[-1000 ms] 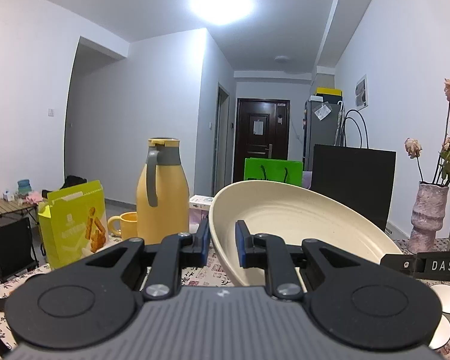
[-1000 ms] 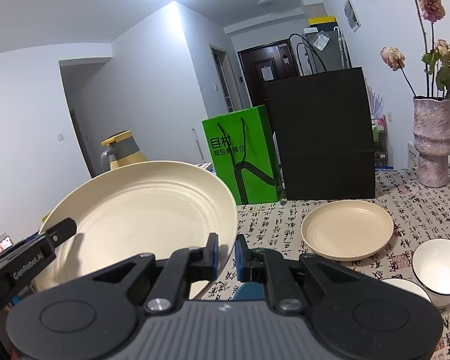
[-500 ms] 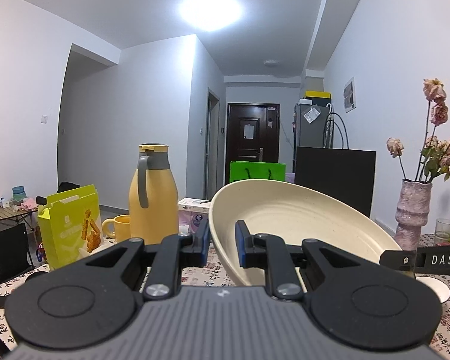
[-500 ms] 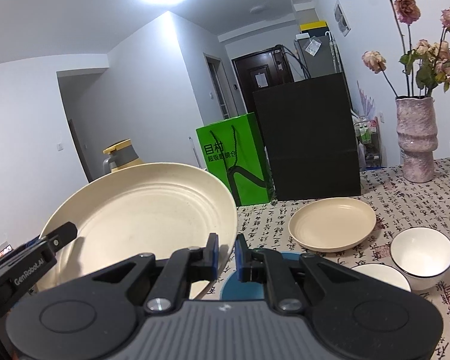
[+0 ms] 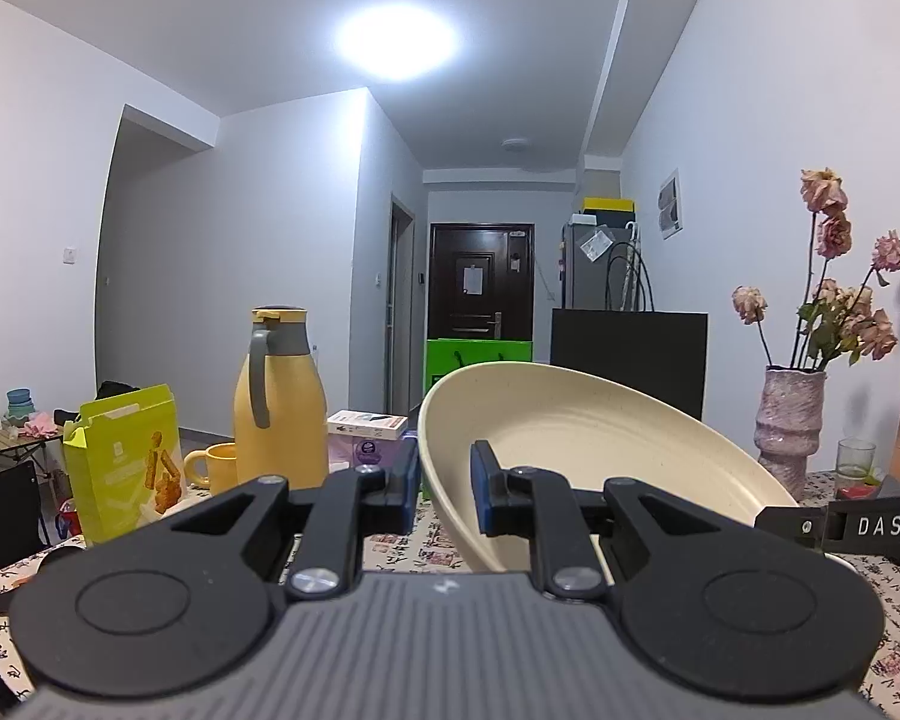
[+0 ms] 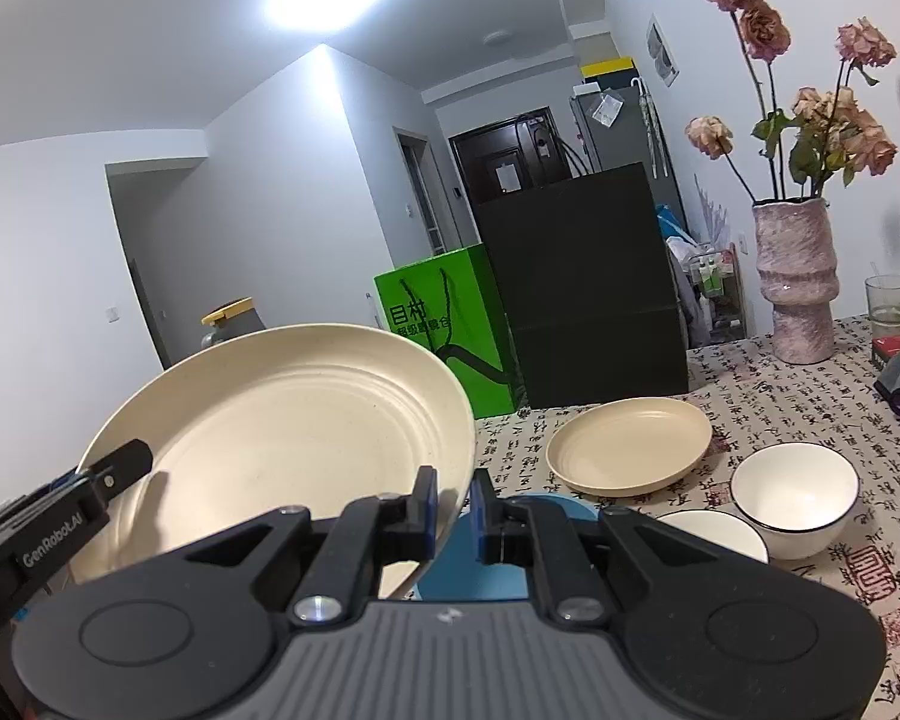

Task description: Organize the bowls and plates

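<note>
Large cream plate [image 6: 282, 432] held off the table, tilted, gripped at opposite edges by both tools. Left gripper [image 5: 445, 483] closed narrow on the plate's near rim, blue pads either side of it; right gripper [image 6: 453, 504] likewise pinched on the rim at the plate's right edge. In the right wrist view, left tool's fingertip [image 6: 117, 468] seen at the plate's far-left rim.

Below the held plate — a blue plate [image 6: 480, 570] lying on the patterned tablecloth [image 6: 810, 402], partly hidden. Second cream plate [image 6: 630, 444] flat on the cloth beyond it, just in front of the black bag [image 6: 576, 294]. Two white bowls [image 6: 795, 498] to the right, close together, nearer one partly cut off by the gripper body.

Elsewhere — green bag [image 6: 444, 324] beside the black one, pink vase [image 6: 795, 282] of dried flowers, yellow jug [image 5: 279, 396] and mug [image 5: 213, 468] at left.
</note>
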A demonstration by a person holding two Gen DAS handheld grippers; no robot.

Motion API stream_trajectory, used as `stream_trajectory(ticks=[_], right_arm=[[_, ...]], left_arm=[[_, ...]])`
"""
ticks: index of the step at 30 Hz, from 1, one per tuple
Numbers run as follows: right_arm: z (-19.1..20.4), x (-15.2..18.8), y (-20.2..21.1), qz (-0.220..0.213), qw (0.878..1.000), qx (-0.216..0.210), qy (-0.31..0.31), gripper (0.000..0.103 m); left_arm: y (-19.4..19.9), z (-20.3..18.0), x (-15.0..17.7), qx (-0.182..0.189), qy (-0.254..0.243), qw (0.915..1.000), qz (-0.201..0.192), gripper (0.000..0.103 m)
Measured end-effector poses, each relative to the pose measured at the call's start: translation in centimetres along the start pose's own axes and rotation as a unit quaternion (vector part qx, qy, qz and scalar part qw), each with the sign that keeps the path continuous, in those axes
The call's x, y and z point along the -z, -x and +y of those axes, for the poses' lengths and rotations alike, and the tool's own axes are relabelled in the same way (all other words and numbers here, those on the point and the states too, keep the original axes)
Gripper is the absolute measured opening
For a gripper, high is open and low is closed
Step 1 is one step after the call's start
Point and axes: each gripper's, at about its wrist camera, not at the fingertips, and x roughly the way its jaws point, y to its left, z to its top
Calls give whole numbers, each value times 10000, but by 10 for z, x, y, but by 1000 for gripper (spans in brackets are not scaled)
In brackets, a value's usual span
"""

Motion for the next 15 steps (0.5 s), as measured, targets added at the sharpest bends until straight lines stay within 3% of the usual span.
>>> stream_trajectory(ticks=[15], right_arm=[[-20, 10, 28, -65, 9998, 160, -117, 11]], left_arm=[[19, -19, 8, 332, -25, 9994, 76, 18]])
